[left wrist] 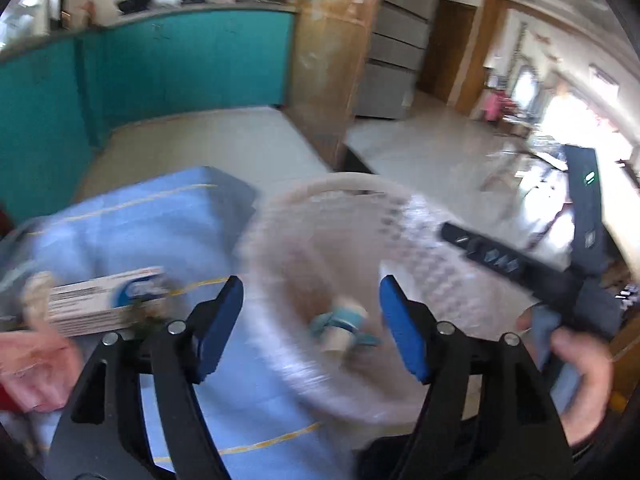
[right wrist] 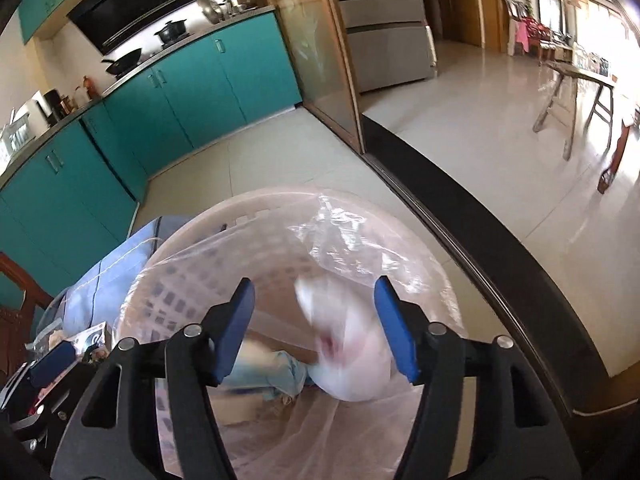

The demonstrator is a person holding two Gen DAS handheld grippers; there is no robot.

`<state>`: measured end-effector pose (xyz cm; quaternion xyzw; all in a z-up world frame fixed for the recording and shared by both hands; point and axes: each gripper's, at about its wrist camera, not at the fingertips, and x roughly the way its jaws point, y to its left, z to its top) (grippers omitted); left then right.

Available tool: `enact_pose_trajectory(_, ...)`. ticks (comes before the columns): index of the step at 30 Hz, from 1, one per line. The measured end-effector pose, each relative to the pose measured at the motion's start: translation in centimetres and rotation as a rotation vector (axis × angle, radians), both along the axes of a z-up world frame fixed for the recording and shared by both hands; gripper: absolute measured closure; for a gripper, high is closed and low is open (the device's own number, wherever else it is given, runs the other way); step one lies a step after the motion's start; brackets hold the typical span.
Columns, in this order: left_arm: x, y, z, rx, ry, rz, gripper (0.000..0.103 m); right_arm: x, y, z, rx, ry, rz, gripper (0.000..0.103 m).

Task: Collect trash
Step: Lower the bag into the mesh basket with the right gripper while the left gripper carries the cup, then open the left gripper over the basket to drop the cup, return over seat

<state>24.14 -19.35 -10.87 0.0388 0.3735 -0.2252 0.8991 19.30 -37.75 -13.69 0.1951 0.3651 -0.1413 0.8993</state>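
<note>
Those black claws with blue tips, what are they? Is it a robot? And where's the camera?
No robot. A person holds two grabbing tools, each with a small camera looking along its claws. One picture shows the left gripper, the other the right gripper. Both are open, holding nothing, above a bin lined with a plastic bag. Inside are a blurred white wad and a blue-wrapped piece. Beside it, a box lies on a blue cloth.

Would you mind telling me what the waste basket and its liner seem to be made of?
The waste basket looks like pale, matte moulded plastic: its wall is a lattice of regular square holes. The liner seems to be thin clear plastic film, glossy, crinkled and see-through, bunched over the rim.
</note>
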Motion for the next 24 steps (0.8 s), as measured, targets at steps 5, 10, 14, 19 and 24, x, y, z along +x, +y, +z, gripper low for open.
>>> enact_pose_trajectory(5,-2.3,8.2,-0.8,0.215,-0.12,0.272,0.031,0.7,3.9,1.4,-0.02,-0.087,0.145,0.042)
enact_pose_trajectory(10,-3.6,17.8,-3.6,0.453,-0.084,0.513,0.032,1.6,10.1,2.1,-0.023,-0.148,0.377,0.042)
enact_pose_trajectory(14,-3.7,22.6,-5.2,0.546,-0.037,0.597,0.032,2.4,15.2,1.9,-0.034,-0.145,0.532,0.042)
enact_pose_trajectory(19,-3.3,23.5,-6.7,0.592,0.024,0.567,0.036,2.7,21.5,1.4,-0.095,-0.134,0.693,0.042)
enact_pose_trajectory(24,-3.3,23.9,-8.0,0.627,0.05,0.569,0.037,3.1,23.9,0.5,-0.131,-0.109,0.754,0.042)
